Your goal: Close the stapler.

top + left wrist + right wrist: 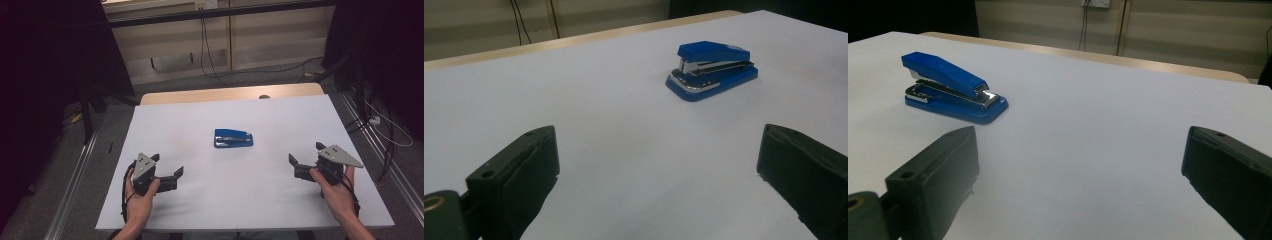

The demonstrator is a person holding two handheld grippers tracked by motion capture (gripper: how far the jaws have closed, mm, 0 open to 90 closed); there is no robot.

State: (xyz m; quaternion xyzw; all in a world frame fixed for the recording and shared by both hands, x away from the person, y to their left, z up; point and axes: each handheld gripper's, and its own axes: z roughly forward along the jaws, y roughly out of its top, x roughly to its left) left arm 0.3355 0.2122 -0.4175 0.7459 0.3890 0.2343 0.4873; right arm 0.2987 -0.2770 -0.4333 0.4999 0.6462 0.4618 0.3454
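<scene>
A blue stapler (233, 138) lies flat near the middle of the white table (200, 200). My left gripper (167, 166) rests at the near left, held in a hand, jaws wide open and empty. In the left gripper view the stapler (712, 70) sits ahead and to the right of the spread jaws. My right gripper (306, 155) is at the near right, also open with nothing between its jaws. The right gripper view has the stapler (952, 87) ahead at the upper left, well beyond the jaws.
The table's far edge is a bare wooden strip (230, 94). Beyond it runs a pale wall panel with hanging cables (205, 45). Dark curtains stand at both sides, and cables (385, 130) lie on the floor at the right.
</scene>
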